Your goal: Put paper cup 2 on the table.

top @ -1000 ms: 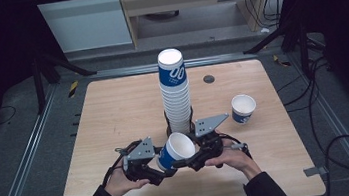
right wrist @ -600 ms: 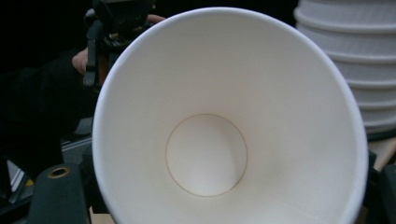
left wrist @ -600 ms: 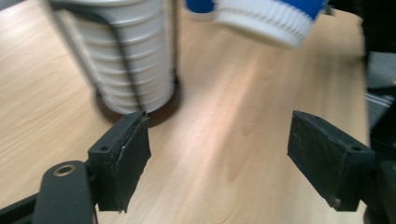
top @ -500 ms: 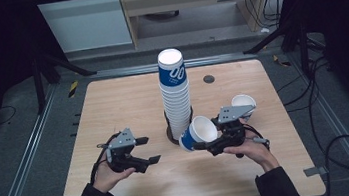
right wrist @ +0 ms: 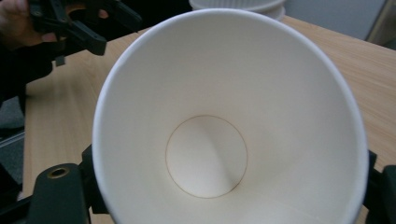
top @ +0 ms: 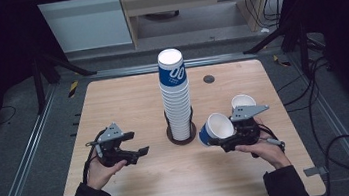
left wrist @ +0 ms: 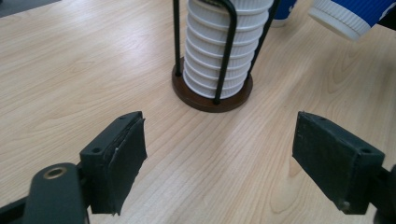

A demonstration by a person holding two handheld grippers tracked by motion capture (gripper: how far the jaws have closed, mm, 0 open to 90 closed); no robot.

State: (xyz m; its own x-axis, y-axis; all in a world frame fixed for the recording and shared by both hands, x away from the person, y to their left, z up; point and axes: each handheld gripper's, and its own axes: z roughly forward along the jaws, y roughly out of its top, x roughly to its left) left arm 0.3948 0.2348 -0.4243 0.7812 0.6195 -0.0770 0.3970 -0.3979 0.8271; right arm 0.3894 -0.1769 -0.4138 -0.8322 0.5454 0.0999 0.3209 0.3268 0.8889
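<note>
Cups, stand and two hand-held grippers on one wooden surface (top: 127, 96).

Items counted: one tall stack (top: 175, 98) of nested white ribbed cups, the top one blue-banded, upright in one wire stand with a dark round base (left wrist: 211, 99) at the centre of the surface; one loose cup (top: 242, 101) upright near the right edge; one held cup (top: 215, 129), blue outside and white inside. Right hand-held gripper (top: 228, 141): clamped on the held cup, which lies tilted on its side above the surface, just right of the base, mouth toward the gripper's camera so its white inside (right wrist: 208, 154) faces it. Left hand-held gripper (top: 139, 152): jaws spread wide with nothing between them, left of the stack, pointing toward the base.
</note>
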